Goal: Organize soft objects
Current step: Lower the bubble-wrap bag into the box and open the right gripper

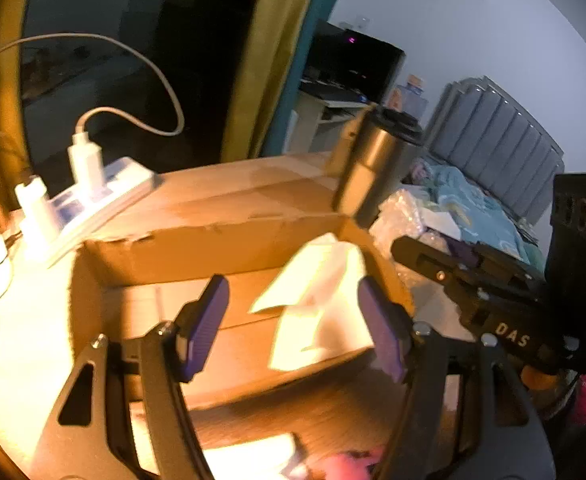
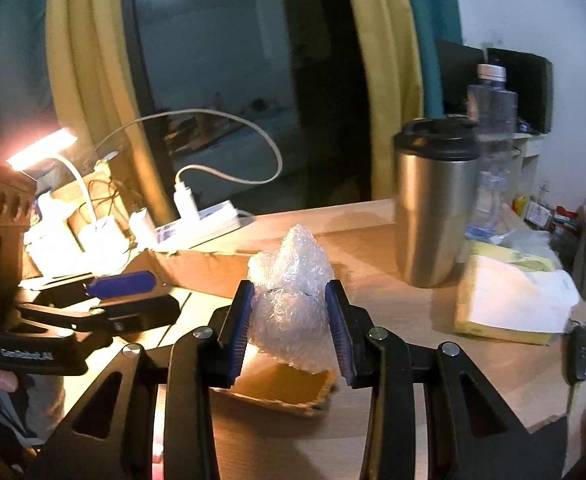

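Desk: wooden desk (image 2: 433,320) before a dark window (image 2: 233,80).
Bubble wrap: bubble wrap wad (image 2: 289,300) pinched between the pads of the right gripper (image 2: 289,320), above the cardboard box (image 1: 213,236) rim.
White sheet: white foam sheet (image 1: 317,304) lying in the box's right corner.
Left gripper: left gripper (image 1: 293,328) spread wide, empty, over the box.
Tumbler: steel tumbler (image 2: 433,208) near the desk's back edge.
Power strip: power strip (image 1: 105,196) at the left edge.

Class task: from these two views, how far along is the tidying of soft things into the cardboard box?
Done: white tissue lies in the box, and the left gripper is open above it. In hand: the right gripper is shut on a bubble wrap wad over the box edge. Left: dropping that wad in; the tissue pack stays on the table.
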`<state>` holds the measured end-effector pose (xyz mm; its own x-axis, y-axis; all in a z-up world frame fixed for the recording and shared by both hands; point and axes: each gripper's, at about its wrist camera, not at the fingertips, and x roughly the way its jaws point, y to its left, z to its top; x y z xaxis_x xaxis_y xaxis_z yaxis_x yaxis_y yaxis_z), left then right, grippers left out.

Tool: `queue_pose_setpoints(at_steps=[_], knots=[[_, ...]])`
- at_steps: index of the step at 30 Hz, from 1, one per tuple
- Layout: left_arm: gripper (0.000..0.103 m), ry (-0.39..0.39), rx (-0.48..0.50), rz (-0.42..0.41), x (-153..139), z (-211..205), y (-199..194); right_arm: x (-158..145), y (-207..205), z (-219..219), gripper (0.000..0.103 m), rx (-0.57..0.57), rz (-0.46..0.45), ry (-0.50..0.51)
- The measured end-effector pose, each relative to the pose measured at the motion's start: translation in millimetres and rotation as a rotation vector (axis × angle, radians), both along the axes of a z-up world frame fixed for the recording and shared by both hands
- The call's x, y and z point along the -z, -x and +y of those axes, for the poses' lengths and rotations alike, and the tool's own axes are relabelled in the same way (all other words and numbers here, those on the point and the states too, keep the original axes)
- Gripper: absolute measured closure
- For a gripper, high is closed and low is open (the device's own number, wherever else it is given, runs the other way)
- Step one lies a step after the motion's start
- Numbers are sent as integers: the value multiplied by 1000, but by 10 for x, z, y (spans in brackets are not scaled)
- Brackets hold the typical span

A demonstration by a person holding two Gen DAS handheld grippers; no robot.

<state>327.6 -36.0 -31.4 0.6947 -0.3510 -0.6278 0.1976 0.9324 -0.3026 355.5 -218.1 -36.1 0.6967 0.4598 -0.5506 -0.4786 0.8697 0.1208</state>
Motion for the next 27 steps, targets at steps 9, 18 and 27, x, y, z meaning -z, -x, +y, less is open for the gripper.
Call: queue_pose_setpoints(at_steps=[9,18,27], knots=[[35,13,-80,4,56,379,140,255,-192,345,64,10,53,100],[35,32,-97,12,129,560,215,511,-242,438,63,80,93,237],[35,41,-114,-12,58,681,380,393,-140,436,37,91,86,225]])
